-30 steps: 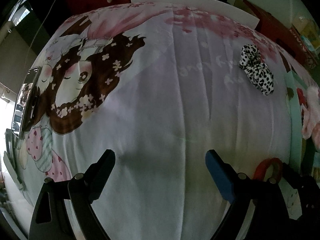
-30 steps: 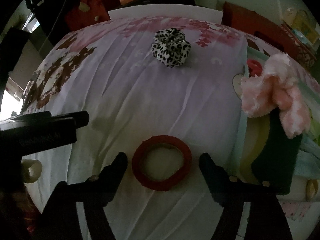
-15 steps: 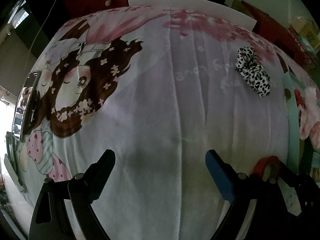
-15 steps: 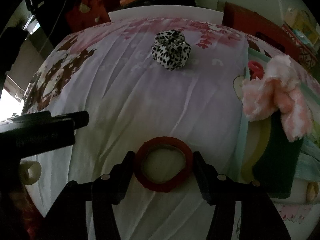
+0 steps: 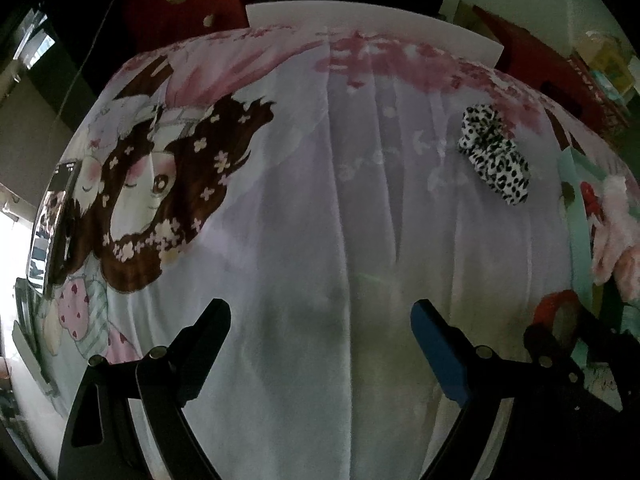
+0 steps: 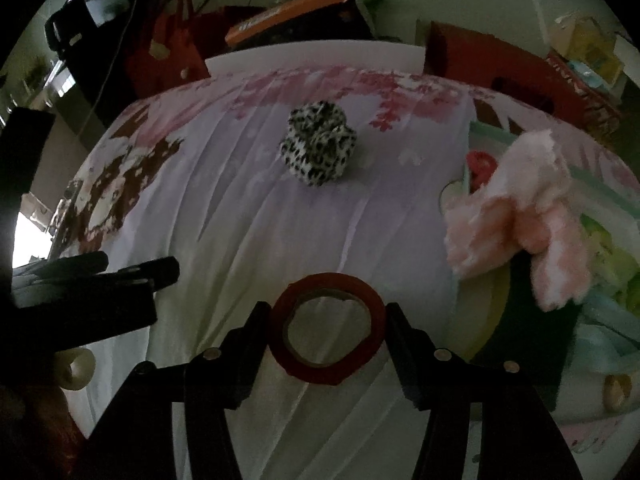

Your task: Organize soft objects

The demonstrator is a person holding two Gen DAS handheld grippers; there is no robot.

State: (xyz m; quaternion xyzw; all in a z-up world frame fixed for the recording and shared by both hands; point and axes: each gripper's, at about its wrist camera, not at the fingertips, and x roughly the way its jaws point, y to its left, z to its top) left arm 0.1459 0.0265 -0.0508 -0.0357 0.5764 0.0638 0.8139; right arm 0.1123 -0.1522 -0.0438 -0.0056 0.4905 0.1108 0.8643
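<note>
Right tool (image 6: 326, 322) grips red ring (image 6: 329, 326) — leopard scrunchie (image 6: 319, 144) beyond; left tool (image 5: 320, 320) agape, empty.

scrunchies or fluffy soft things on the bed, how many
2: a leopard-print scrunchie lies alone on the sheet toward the far end, and a pink fluffy piece rests on the pile at the right edge. More may be hidden in that pile.

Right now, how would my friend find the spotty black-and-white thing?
Start at the big cartoon-print sheet covering the surface. Look toward its far end, just below the pink blossom print: the spotted scrunchie lies there alone. It is the only black-and-white spotted item; the fluffy pink thing sits off to the right, and the red ring is nearer.
</note>
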